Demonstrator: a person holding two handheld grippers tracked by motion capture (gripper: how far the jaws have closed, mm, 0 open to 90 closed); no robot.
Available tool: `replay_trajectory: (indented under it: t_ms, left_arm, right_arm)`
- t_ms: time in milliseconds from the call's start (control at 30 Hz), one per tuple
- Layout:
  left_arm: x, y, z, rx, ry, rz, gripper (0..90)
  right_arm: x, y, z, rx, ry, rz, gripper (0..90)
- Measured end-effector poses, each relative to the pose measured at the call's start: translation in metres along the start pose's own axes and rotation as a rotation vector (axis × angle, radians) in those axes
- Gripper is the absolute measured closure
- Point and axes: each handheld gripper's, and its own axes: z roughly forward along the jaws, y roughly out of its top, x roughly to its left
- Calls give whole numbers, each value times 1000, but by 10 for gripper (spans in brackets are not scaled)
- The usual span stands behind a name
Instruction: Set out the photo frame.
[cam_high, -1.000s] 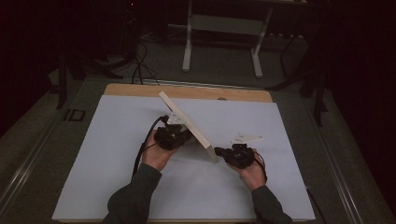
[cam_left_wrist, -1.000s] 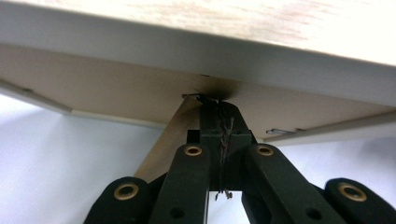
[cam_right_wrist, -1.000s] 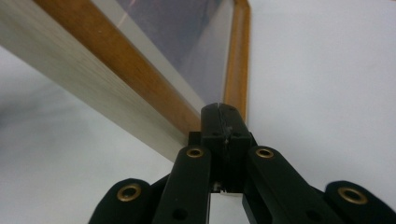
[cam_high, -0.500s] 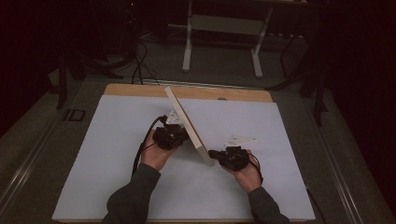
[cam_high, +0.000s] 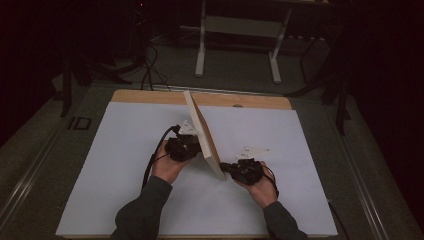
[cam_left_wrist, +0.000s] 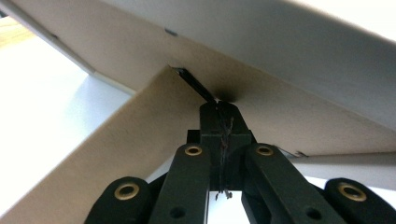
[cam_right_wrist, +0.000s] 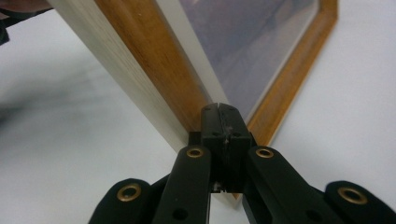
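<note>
A wooden picture frame (cam_high: 204, 134) stands tilted on its edge on the white table top (cam_high: 115, 160), its near corner toward me. My left gripper (cam_high: 194, 146) is behind it, shut, with its tip (cam_left_wrist: 219, 106) against the frame's beige back (cam_left_wrist: 289, 98) where the fold-out stand leg (cam_left_wrist: 116, 140) hinges. My right gripper (cam_high: 228, 169) is at the near corner, also shut. Its tip (cam_right_wrist: 219, 109) touches the front of the wooden border (cam_right_wrist: 154, 70) beside the glazed picture (cam_right_wrist: 252, 37). Nothing lies between either pair of jaws.
The white sheet covers a wooden table whose bare strip (cam_high: 150, 96) shows at the back. Beyond it on the dark floor are a metal stand (cam_high: 240, 30) and cables (cam_high: 150, 70). A dark rail (cam_high: 30, 165) runs along the table's left side.
The frame has swung and tipped up steeper, its near corner coming toward me. My right hand has moved left and closed in on that corner. The left hand stayed put.
</note>
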Motion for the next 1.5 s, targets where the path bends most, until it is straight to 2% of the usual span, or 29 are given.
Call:
replay_trajectory:
  t_ms: [400, 833, 1233, 1500]
  left_arm:
    - [3, -1, 1, -9, -30, 3, 900]
    - [10, -1, 6, -47, -91, -12, 900]
    - [13, 0, 8, -59, -105, 13, 900]
    - [12, 2, 12, -78, -139, 20, 900]
  right_arm:
    - [7, 3, 6, 4, 20, -13, 899]
    - [8, 5, 8, 4, 21, -13, 899]
    - [11, 8, 13, 4, 22, -12, 899]
    - [11, 10, 18, 0, 11, 4, 900]
